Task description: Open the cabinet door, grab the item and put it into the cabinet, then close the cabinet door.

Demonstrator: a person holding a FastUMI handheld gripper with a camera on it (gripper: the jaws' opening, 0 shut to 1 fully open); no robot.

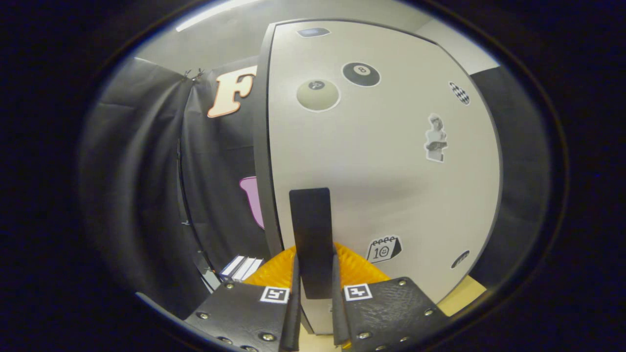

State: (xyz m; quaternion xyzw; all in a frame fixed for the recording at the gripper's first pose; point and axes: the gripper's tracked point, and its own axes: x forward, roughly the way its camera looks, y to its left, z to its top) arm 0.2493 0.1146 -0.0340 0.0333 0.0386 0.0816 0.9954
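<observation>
We had the gripper (314, 298) up against the cabinet door (386, 161), its fingers (295, 298) standing on either side of the dark upright handle (311, 239) and pressed close to it, so we judged them clamped on the handle. That hold made sense for swinging the door, since the handle sits near the door's left edge, away from what we took to be the hinge side. Whether the door was fully closed or slightly ajar we could not tell. The stickers (362, 74) scattered over the door's pale face were decoration only. Just behind the fingers, low down, showed something orange and ribbed (274, 271), possibly the item to stow, though we could not be sure.
</observation>
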